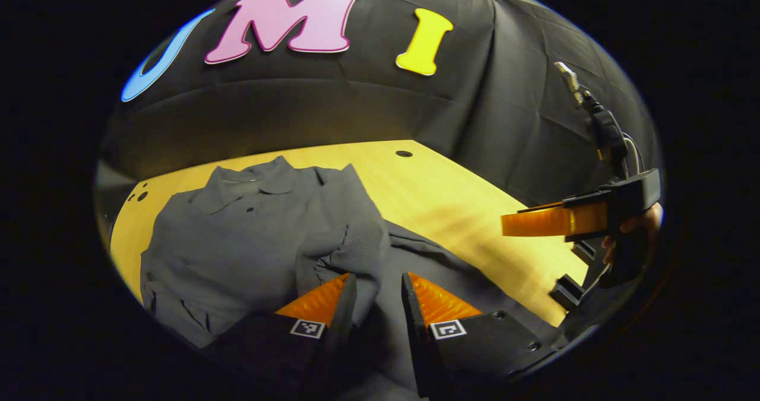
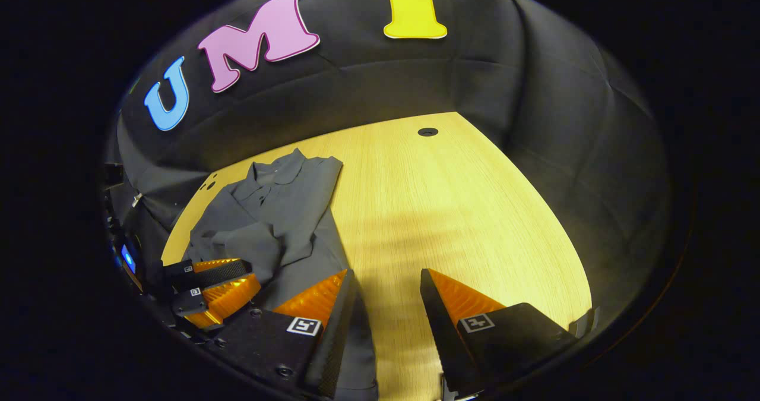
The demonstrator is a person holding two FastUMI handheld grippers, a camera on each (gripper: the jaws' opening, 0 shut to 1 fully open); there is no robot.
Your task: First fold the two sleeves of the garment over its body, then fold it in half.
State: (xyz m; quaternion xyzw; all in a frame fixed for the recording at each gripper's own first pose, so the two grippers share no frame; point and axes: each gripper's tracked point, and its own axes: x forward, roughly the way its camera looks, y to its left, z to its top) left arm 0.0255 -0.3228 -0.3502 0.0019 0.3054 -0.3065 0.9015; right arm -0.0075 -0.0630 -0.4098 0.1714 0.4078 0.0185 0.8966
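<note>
Both grippers, left point(image 1: 379, 282) and right point(image 2: 386, 279), gape empty above the shirt point(image 1: 249, 234) on the table point(image 2: 451, 211)

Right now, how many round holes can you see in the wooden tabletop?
4 at least: one dark round hole near the far edge of the light wooden tabletop, and three small holes beside the grey collared shirt; the shirt may hide others.

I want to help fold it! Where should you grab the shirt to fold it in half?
Probably the bottom hem, from the near table edge: the collar lies far away, and one sleeve looks folded over the shirt.
</note>
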